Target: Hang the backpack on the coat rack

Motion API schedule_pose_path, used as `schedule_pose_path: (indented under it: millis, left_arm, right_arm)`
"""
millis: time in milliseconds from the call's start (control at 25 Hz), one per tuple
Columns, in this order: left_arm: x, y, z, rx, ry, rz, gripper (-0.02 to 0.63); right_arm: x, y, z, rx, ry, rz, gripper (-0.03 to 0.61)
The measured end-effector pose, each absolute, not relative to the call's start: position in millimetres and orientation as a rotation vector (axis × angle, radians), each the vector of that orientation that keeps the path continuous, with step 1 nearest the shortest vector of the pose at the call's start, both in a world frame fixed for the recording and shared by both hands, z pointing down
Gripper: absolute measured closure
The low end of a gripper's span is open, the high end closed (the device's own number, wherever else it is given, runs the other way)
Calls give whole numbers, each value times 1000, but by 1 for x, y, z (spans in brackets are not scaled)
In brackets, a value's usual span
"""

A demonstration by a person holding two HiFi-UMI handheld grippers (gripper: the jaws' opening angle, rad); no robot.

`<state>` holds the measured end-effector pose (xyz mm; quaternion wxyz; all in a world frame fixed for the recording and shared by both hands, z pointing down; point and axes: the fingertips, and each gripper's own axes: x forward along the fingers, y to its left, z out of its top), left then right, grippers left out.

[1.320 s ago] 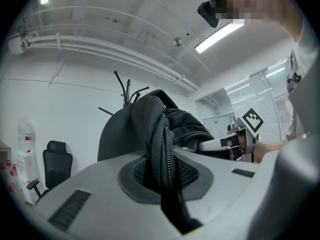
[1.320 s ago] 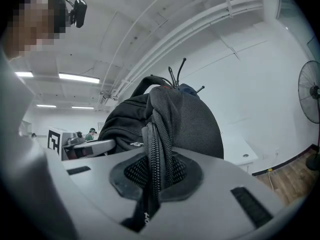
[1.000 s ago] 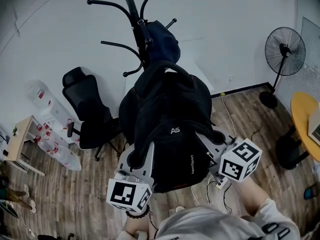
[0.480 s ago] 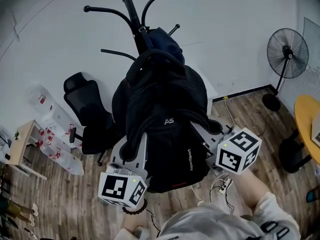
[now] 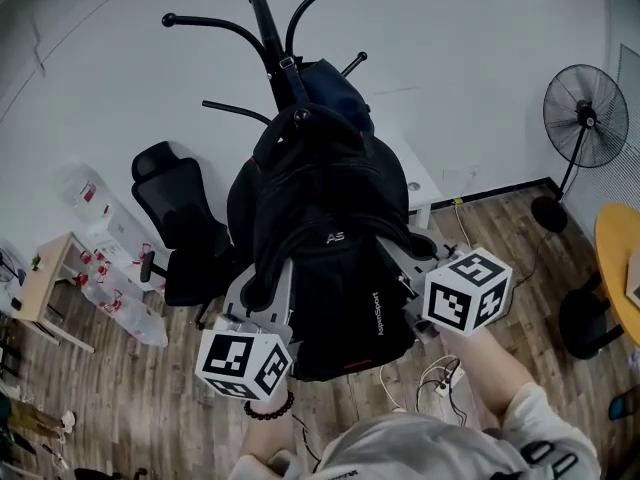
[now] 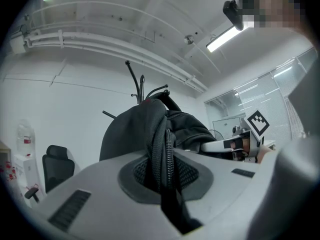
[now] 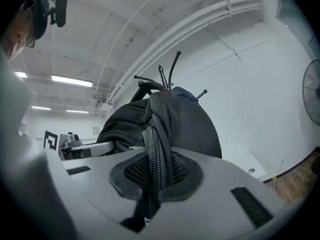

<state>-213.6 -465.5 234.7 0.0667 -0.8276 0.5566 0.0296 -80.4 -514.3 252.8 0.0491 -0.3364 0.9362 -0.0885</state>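
A black backpack (image 5: 330, 258) hangs between my two grippers, just in front of the black coat rack (image 5: 268, 28). Its top handle (image 5: 305, 118) lies against the rack's pole, below the upper hooks. My left gripper (image 5: 263, 293) is shut on the left shoulder strap (image 6: 162, 159), which runs up between the jaws. My right gripper (image 5: 402, 265) is shut on the right shoulder strap (image 7: 154, 159). A dark blue bag (image 5: 338, 86) hangs on the rack behind the backpack. The rack's hooks (image 7: 170, 69) rise just above the backpack in the right gripper view.
A black office chair (image 5: 180, 218) stands left of the rack, with water bottles (image 5: 95, 208) and a small wooden table (image 5: 40, 278) further left. A standing fan (image 5: 585, 128) and a yellow round table (image 5: 620, 268) are on the right. Cables (image 5: 440, 373) lie on the wooden floor.
Both grippers have lifted the backpack and carried it closer to the rack. Its top handle now sits against the pole, partly covering the blue bag.
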Motion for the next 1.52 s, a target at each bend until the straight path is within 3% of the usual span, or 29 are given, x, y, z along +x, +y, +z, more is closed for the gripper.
schedule_pose_path:
  millis: [760,1360,1520]
  left_arm:
    - [-227,-533,297,-2407,1813,6,580]
    - [-219,-541,312,-2305,1748,63,578]
    - [-215,-533,308,-2244,1766,61,536]
  right_arm:
    - [-94,-572,313,-1043,2830,-328,546]
    - [-97,-578,330,-1003,2807,-85,545]
    - [-97,-571,329,-937,2827,-17,523]
